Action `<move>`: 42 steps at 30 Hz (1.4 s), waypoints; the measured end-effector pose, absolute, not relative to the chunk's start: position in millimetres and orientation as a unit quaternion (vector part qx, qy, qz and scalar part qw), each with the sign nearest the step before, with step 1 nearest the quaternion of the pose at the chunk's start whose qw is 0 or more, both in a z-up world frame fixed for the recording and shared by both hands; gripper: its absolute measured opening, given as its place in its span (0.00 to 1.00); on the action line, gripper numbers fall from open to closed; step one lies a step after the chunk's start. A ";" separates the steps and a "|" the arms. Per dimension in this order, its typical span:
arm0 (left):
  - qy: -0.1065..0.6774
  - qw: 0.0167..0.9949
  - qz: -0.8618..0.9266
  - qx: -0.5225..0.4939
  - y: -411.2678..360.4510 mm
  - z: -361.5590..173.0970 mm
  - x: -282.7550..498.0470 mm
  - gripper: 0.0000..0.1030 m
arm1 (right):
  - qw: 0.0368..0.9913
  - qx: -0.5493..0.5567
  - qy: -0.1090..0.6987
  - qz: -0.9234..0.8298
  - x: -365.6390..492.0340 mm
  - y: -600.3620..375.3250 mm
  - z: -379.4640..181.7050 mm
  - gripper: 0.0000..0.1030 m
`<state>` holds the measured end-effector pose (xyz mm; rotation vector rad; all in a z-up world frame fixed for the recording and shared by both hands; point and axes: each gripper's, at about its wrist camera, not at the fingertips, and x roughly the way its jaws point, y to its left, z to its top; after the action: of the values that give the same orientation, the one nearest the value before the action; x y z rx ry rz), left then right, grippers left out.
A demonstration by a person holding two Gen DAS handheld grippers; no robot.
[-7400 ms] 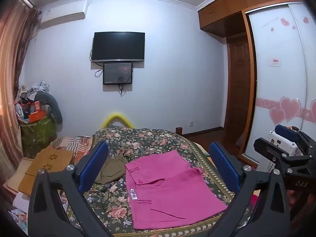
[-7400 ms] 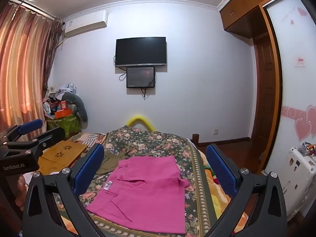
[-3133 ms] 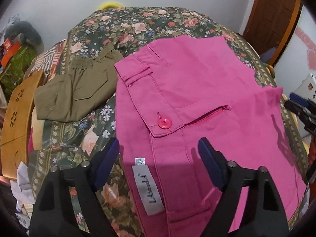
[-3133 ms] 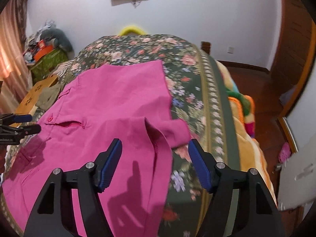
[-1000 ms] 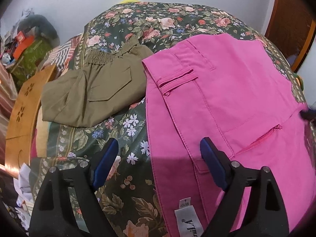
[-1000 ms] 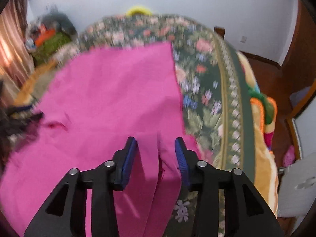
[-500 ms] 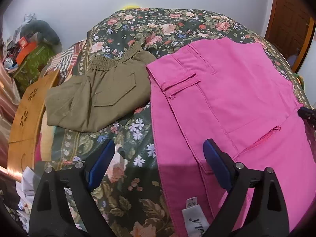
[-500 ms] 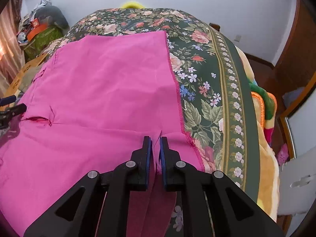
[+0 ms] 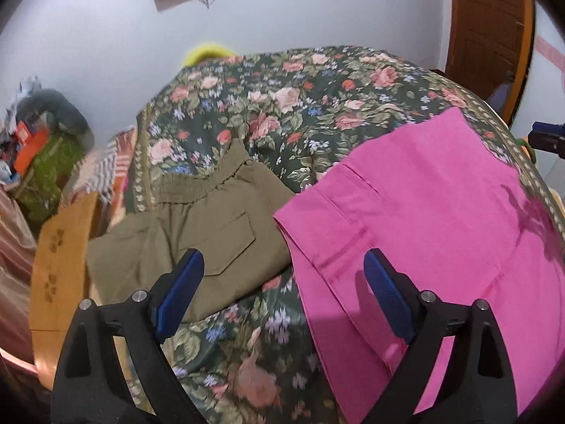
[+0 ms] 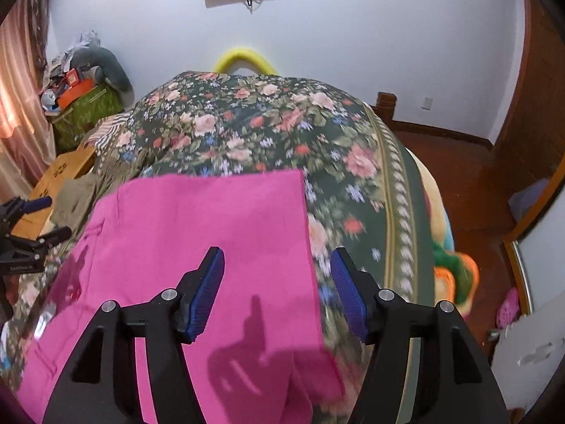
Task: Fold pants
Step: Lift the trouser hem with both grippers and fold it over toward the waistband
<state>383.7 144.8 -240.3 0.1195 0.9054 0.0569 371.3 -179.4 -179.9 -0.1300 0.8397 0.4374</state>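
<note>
Pink pants [image 9: 441, 212], olive shorts [image 9: 197, 226], dark green floral bedspread [image 10: 268, 123]

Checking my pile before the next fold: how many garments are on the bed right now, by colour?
Pink: 1, the pink pants spread flat on the floral bedspread.
Olive green: 1, the olive pants lying beside them, already folded.
Total: 2 garments.

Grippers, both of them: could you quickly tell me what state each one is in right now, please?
Left gripper: open, holding nothing, above the pink pants' edge.
Right gripper: open, holding nothing, above the pink pants.
</note>
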 end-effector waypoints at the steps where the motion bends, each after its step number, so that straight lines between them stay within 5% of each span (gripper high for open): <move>1: 0.442 0.895 0.026 0.046 149.1 -244.4 391.4 0.90 | 0.889 -0.065 0.403 0.208 379.5 -175.9 -182.7 0.57; 4: 0.453 0.891 0.027 0.001 162.8 -254.8 411.1 0.88 | 0.888 -0.078 0.408 0.198 402.3 -166.5 -195.3 0.57; 8: 0.477 0.877 0.029 -0.051 175.1 -272.4 432.0 0.67 | 0.881 -0.085 0.423 0.195 431.3 -159.4 -213.0 0.57; 19: 0.506 0.843 -0.030 -0.178 188.9 -296.5 445.5 0.42 | 0.863 -0.005 0.455 0.218 475.1 -147.3 -247.2 0.57; 22: 0.506 0.847 -0.020 -0.162 182.2 -292.4 447.3 0.29 | 0.870 -0.018 0.440 0.220 470.2 -139.3 -244.8 0.36; 24: 0.504 0.855 0.005 -0.122 173.0 -286.4 446.5 0.21 | 0.874 -0.029 0.435 0.215 467.8 -135.8 -241.2 0.13; 27: 0.501 0.861 0.022 -0.087 168.1 -278.7 444.7 0.06 | 0.874 -0.044 0.432 0.217 464.7 -134.9 -233.2 0.07; 42: 0.399 0.914 0.068 0.023 131.2 -165.5 408.2 0.06 | 0.922 -0.053 0.313 0.220 405.2 -157.8 -119.7 0.05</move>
<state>408.2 131.2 -165.5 0.0469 0.8227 0.1401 405.2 -157.8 -119.7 -0.1094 0.6434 0.4522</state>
